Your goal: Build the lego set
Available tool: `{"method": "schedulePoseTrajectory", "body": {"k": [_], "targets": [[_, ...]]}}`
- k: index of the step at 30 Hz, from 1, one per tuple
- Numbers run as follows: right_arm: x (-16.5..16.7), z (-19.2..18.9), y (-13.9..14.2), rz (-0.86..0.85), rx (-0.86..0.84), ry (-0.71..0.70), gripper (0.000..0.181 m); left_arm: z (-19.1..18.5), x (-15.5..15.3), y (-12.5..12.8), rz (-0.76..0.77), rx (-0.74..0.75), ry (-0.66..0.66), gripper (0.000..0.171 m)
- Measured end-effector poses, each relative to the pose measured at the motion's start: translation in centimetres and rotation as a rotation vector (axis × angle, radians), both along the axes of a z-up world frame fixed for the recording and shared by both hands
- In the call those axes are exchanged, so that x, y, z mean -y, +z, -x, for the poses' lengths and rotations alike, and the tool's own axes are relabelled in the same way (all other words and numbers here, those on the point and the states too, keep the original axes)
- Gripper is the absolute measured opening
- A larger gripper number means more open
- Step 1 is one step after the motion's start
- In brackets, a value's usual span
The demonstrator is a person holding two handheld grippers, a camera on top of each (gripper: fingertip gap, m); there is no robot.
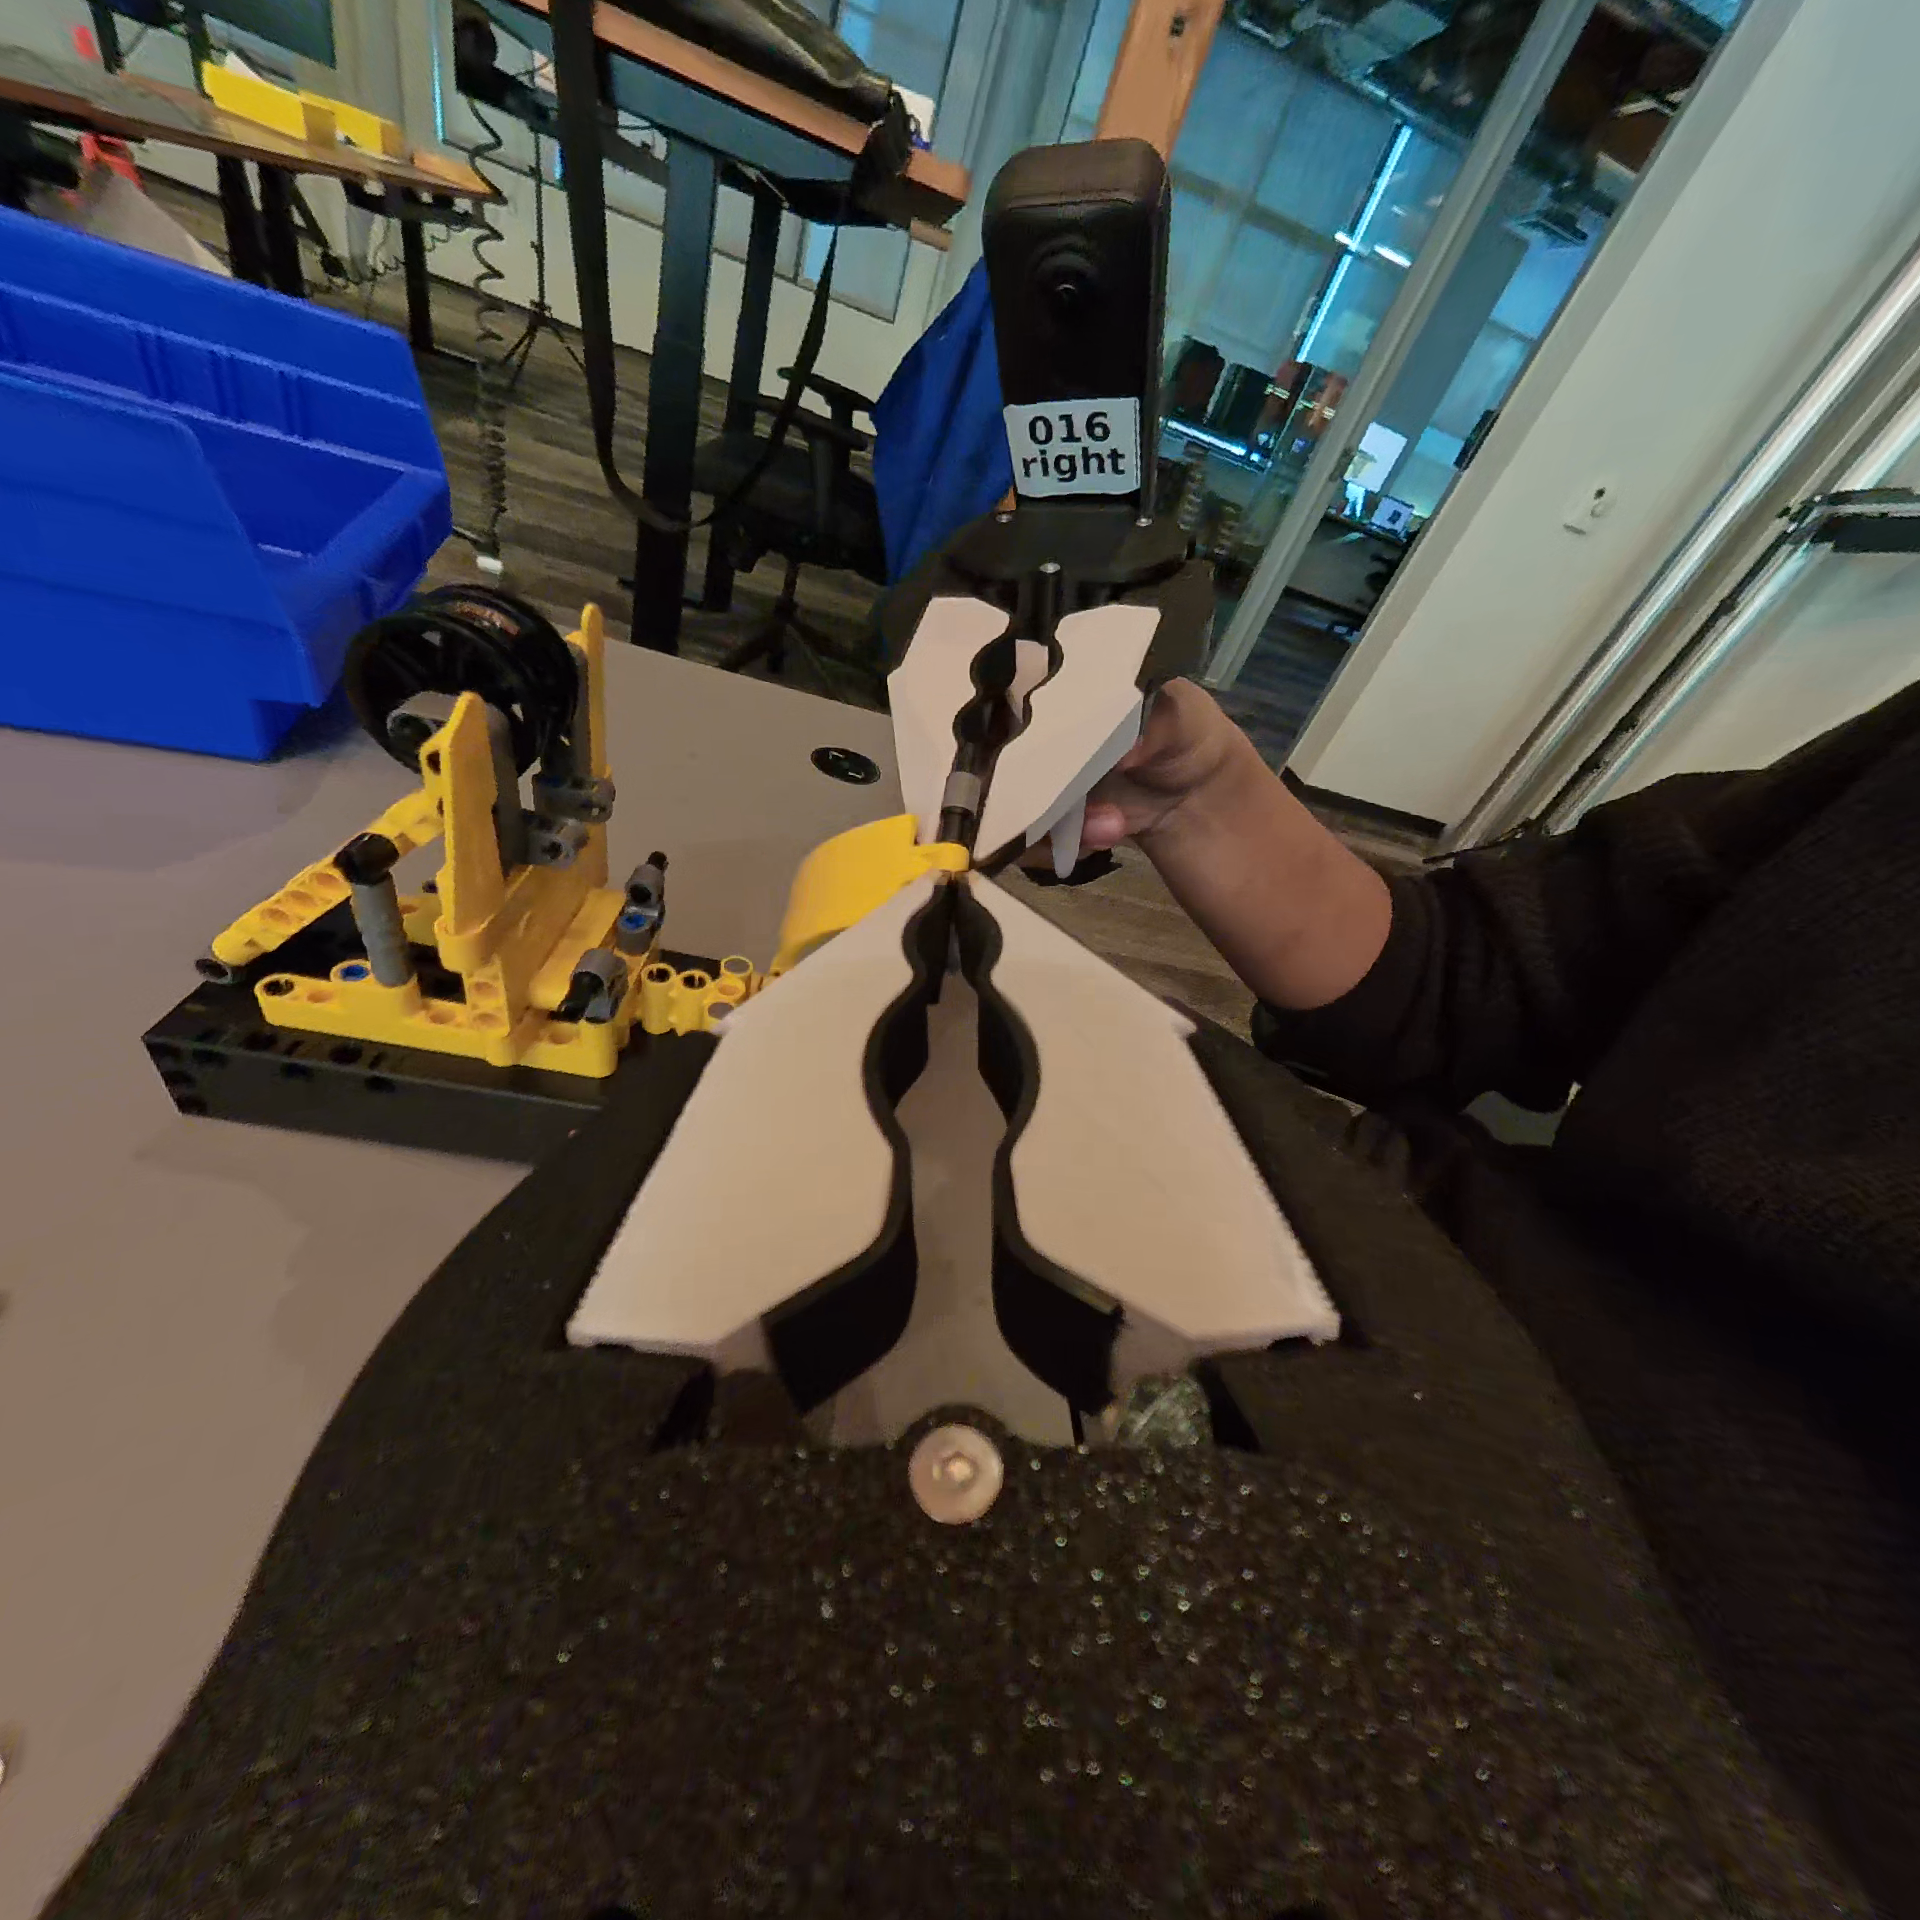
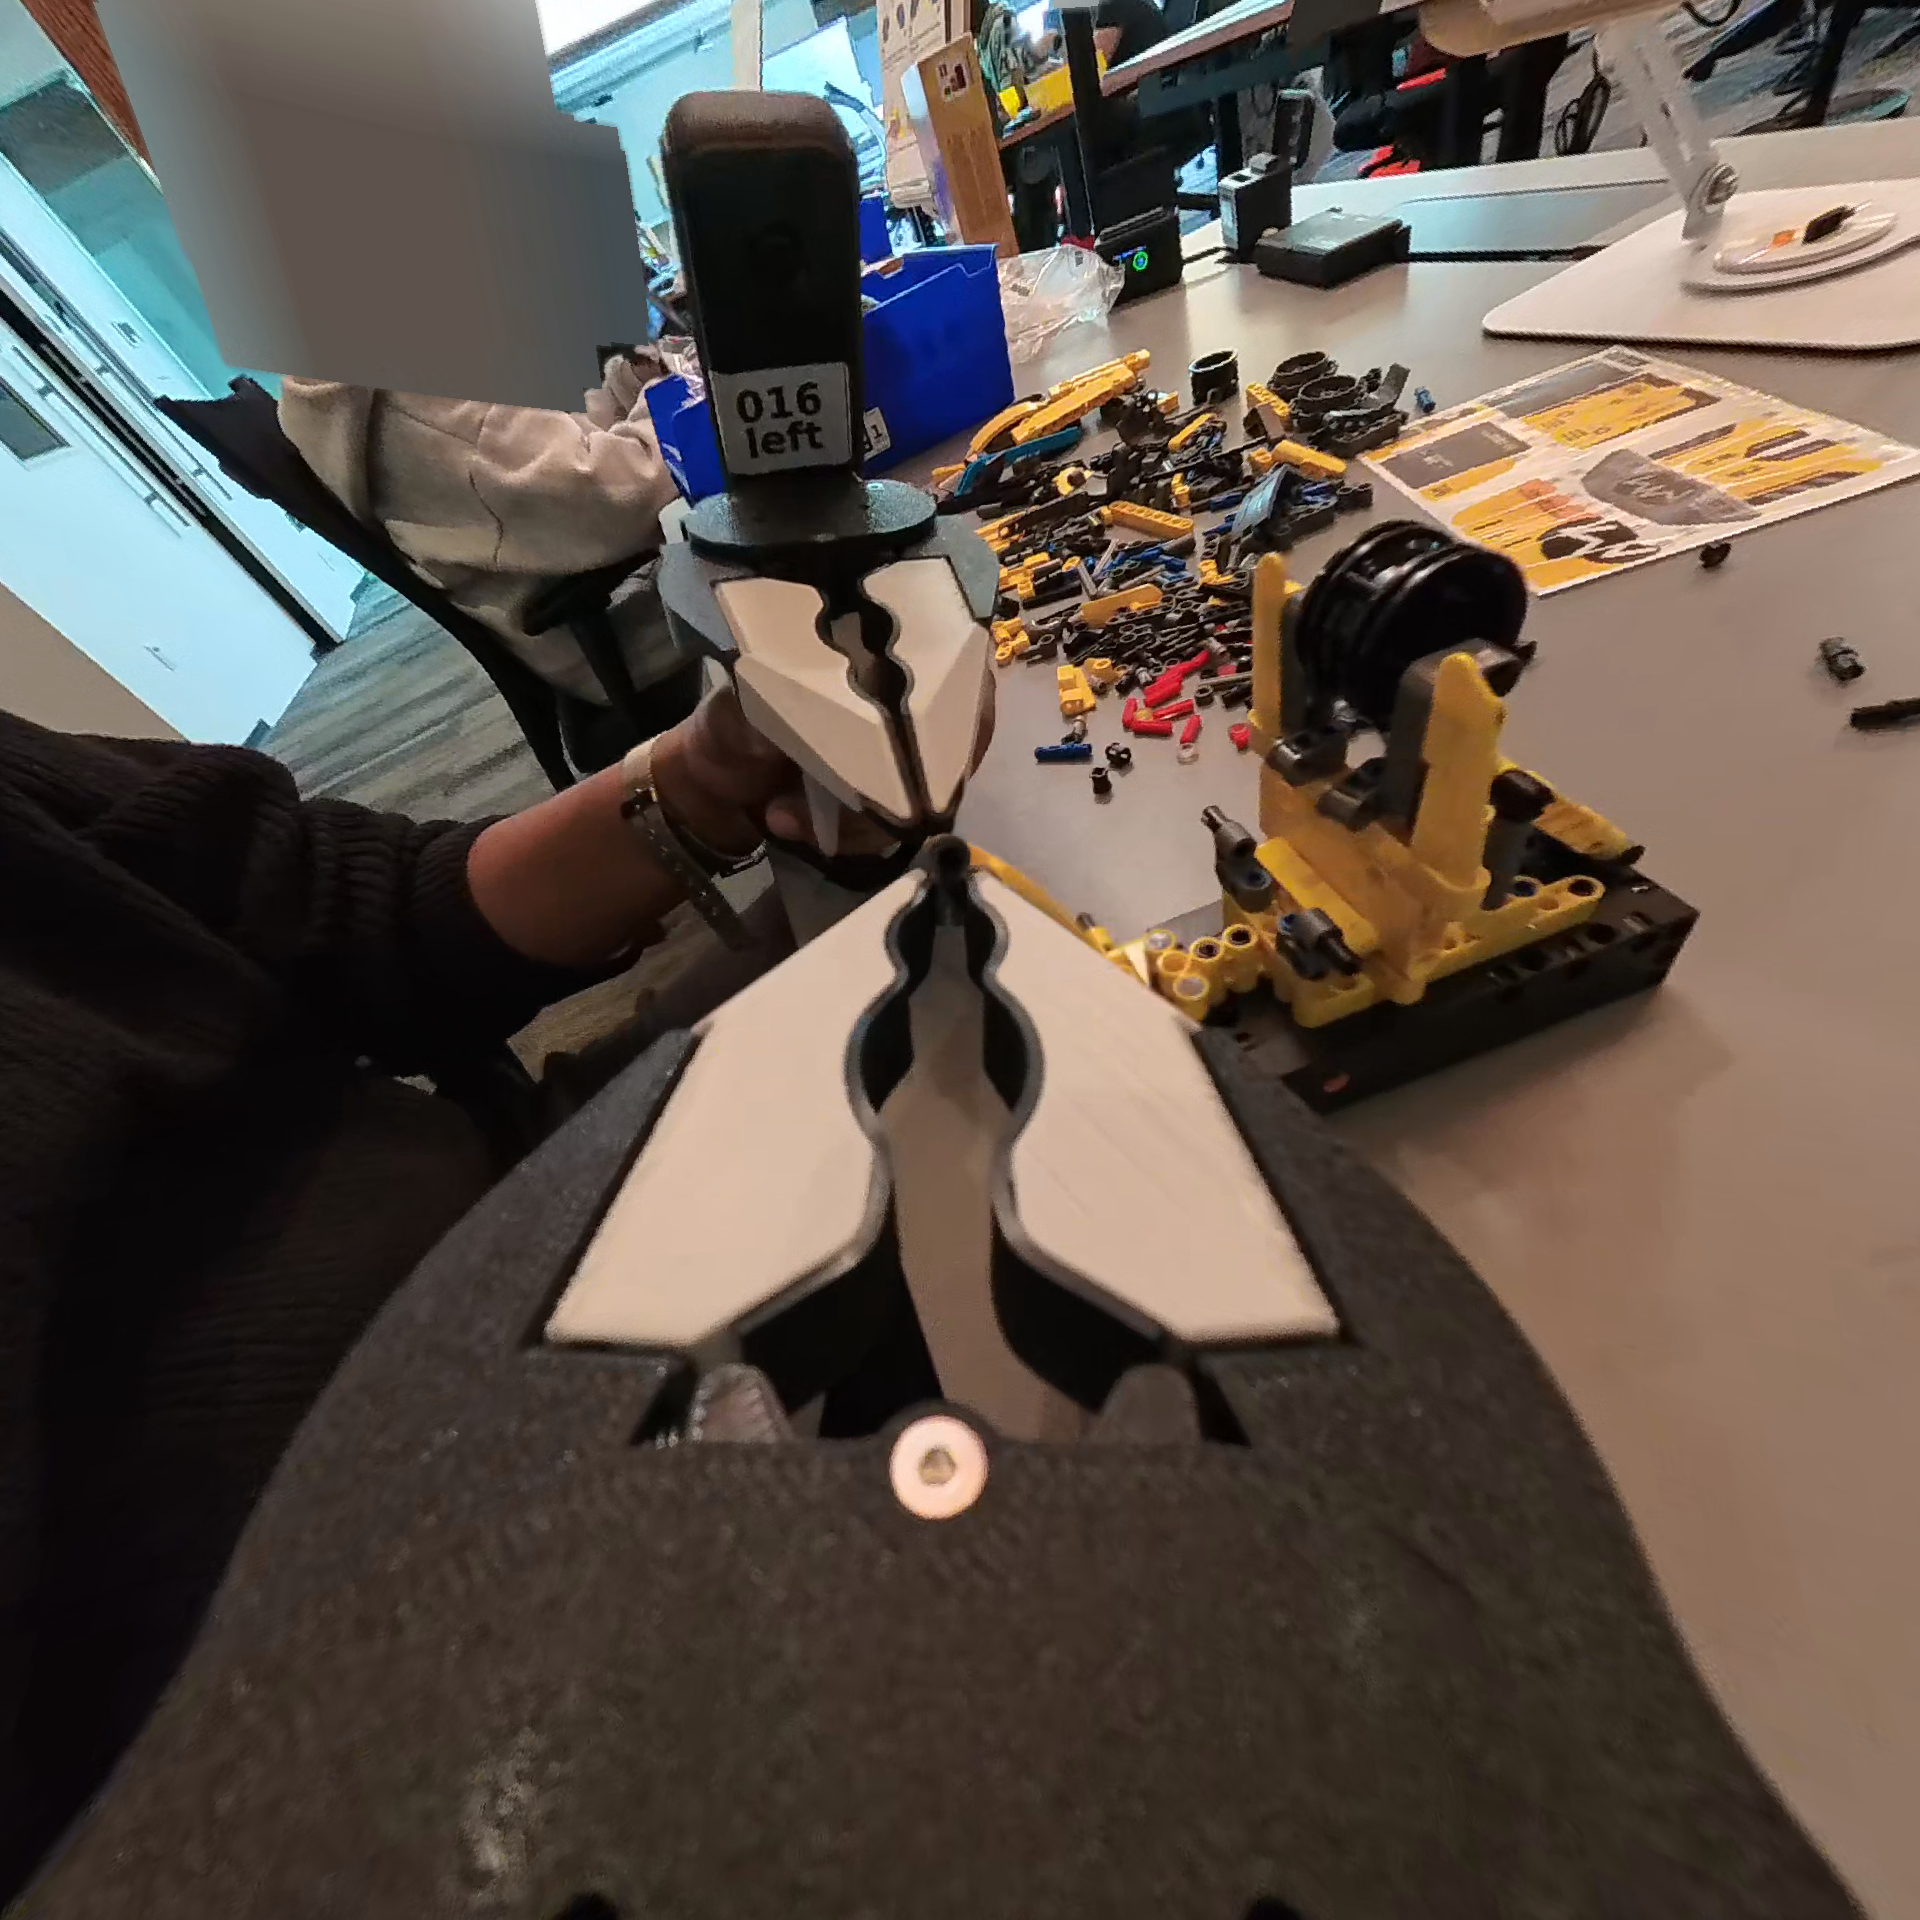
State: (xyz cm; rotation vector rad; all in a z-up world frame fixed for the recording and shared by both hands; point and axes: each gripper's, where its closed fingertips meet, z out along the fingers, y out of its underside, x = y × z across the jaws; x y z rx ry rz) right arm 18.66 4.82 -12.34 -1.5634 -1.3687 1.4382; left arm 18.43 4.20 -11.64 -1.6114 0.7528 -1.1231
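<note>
Above table edge [image 1: 156, 1299], beside yellow brick model [image 1: 457, 935]: left gripper [image 1: 948, 883] clamped on yellow curved piece [image 1: 852, 883], right gripper [image 2: 948, 868] clamped on black axle [image 1: 961, 805], tips meeting. Risk: misaligned push, axle slips from pinch.

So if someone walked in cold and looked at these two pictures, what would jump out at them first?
Probably the two grippers meeting tip to tip at centre frame: the left gripper pinching a yellow curved piece and the right gripper shut on a thin black axle. Next, the yellow and black brick model with its black wheel, on the grey table beside them. Behind it lies a scatter of loose parts.
</note>
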Motion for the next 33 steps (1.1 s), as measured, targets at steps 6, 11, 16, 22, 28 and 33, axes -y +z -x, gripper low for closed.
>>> {"method": "schedulePoseTrajectory", "body": {"k": [6,11,16,22,28,33], "targets": [[-0.4,0.0,0.7,0.031,-0.035,-0.018,0.004,0.7,1.0,0.3,0.131,0.088,-0.095,0.009],[-0.2,0.1,2.0,0.035,-0.094,-0.020,0.004,-0.4,2.7,-0.2,0.318,0.193,-0.275,0.021],[1.1,0.0,2.3,-0.002,-0.104,0.026,0.005,-1.0,3.3,1.9,0.357,0.352,-0.368,0.025],[1.1,-0.6,1.4,-0.005,-0.077,0.044,0.005,-1.2,3.0,3.0,0.392,0.468,-0.407,0.026],[1.2,-1.4,1.1,-0.035,-0.066,0.045,0.005,-1.8,3.0,2.9,0.445,0.477,-0.449,0.026],[1.1,-2.3,1.9,-0.056,-0.096,0.019,0.005,-2.2,2.5,3.1,0.464,0.512,-0.463,0.026]]}}
